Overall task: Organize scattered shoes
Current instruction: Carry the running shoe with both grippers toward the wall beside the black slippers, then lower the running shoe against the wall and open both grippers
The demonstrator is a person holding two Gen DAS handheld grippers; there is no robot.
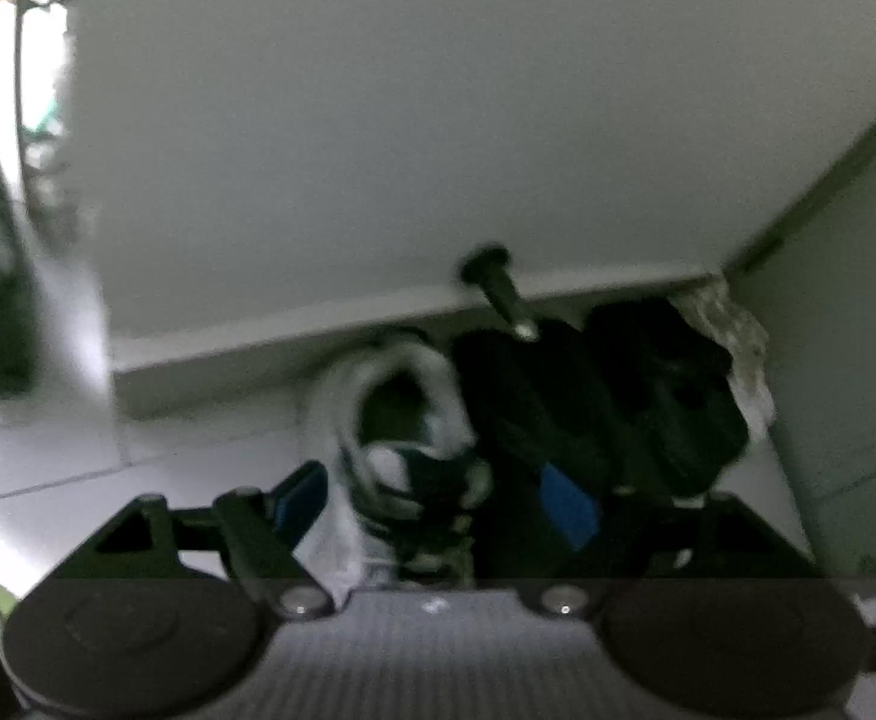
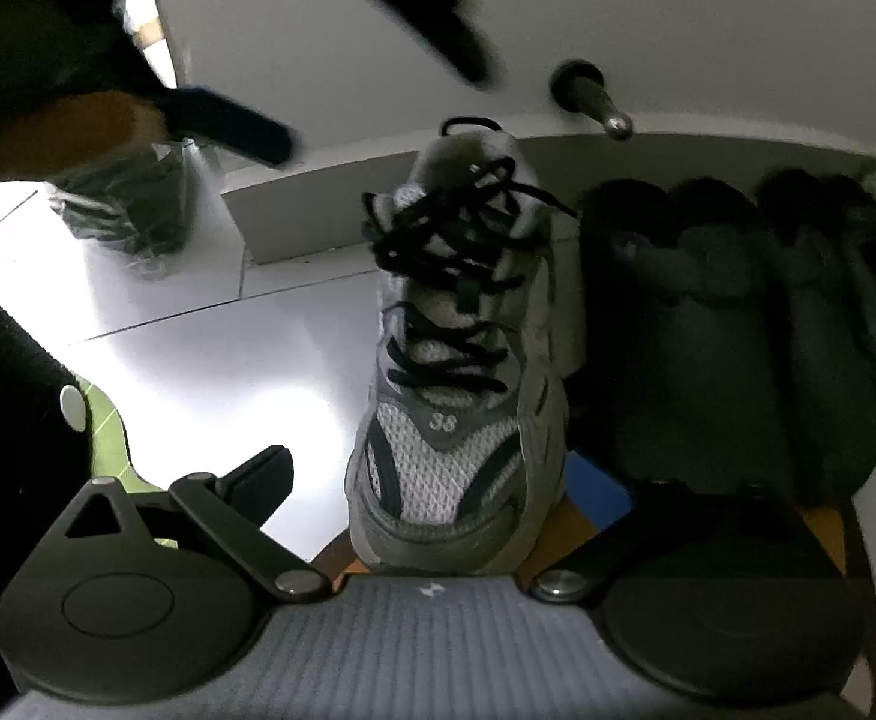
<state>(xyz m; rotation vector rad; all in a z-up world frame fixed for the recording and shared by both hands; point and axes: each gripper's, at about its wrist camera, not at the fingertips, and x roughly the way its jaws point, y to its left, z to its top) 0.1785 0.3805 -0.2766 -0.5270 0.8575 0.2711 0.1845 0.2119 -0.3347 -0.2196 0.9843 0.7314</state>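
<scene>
My right gripper (image 2: 432, 489) had its jaws spread wide around the toe of the grey mesh sneaker (image 2: 456, 372), which stood on the floor (image 2: 198, 372) pointing back at me, heel toward the white cabinet (image 2: 678, 30). I could not tell whether the pads touched it. My left gripper (image 1: 438, 495) was also parted, straddling the same sneaker from the heel end, with one pad beside the black slippers (image 2: 726, 324). Those dark slippers already lay side by side along the cabinet's base, so I judged that part done. The sneaker sat just beside them, nearly in line. Its mate was nowhere in view, and a dark bundle (image 2: 132, 210) lay further off on the floor.
</scene>
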